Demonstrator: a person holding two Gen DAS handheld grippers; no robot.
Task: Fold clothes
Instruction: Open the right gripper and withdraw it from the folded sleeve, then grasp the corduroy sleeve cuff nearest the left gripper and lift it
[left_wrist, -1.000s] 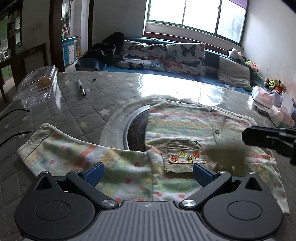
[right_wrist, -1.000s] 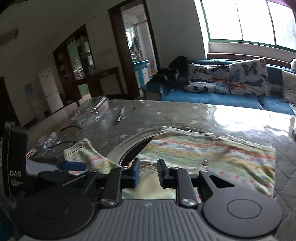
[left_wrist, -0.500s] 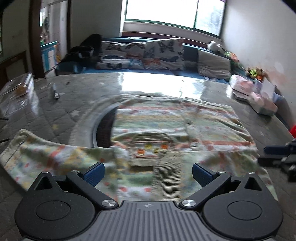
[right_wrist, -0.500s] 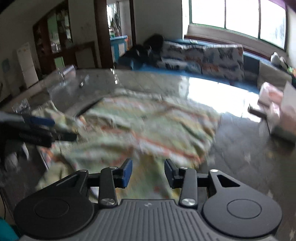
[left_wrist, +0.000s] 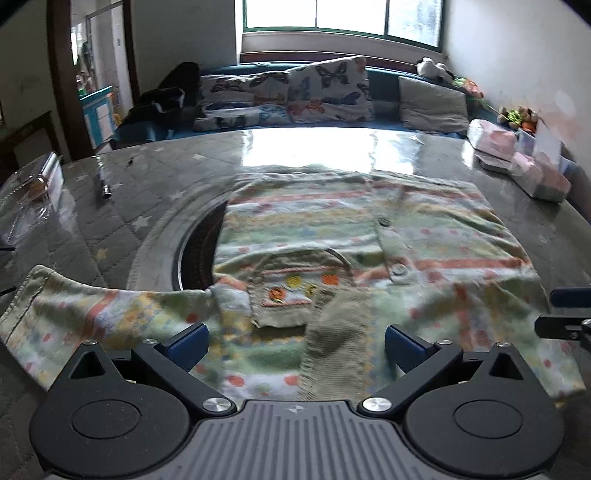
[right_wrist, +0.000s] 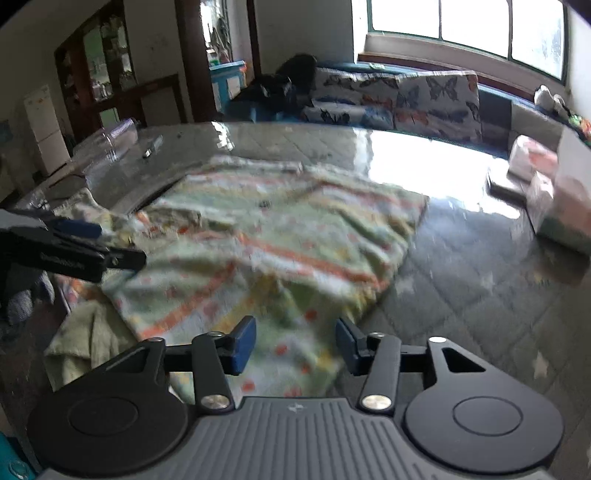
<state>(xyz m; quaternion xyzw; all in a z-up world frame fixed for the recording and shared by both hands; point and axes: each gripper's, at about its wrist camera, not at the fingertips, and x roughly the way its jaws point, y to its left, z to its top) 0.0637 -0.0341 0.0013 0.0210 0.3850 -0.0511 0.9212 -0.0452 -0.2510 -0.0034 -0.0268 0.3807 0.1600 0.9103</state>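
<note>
A child's pastel striped and dotted cardigan (left_wrist: 351, 240) lies flat on the quilted grey table (left_wrist: 110, 229). One sleeve stretches out to the left (left_wrist: 92, 317). A small pocket (left_wrist: 295, 291) with coloured dots faces me. My left gripper (left_wrist: 297, 345) is open and empty, just above the garment's near hem. My right gripper (right_wrist: 295, 343) is open and empty over the cardigan's (right_wrist: 266, 236) near right corner. Its fingers also show at the right edge of the left wrist view (left_wrist: 565, 325). The left gripper's fingers show at the left edge of the right wrist view (right_wrist: 74, 254).
A round dark inset (left_wrist: 195, 254) sits in the table beside the garment. A pen (left_wrist: 105, 188) and a clear plastic box (left_wrist: 33, 192) lie far left. Pink and white packs (left_wrist: 532, 173) stand at the far right. A sofa with butterfly cushions (left_wrist: 321, 92) is behind the table.
My right gripper opened and swung right, from over the cardigan's middle to its near right corner. The left gripper stayed open and its view turned slightly right.
</note>
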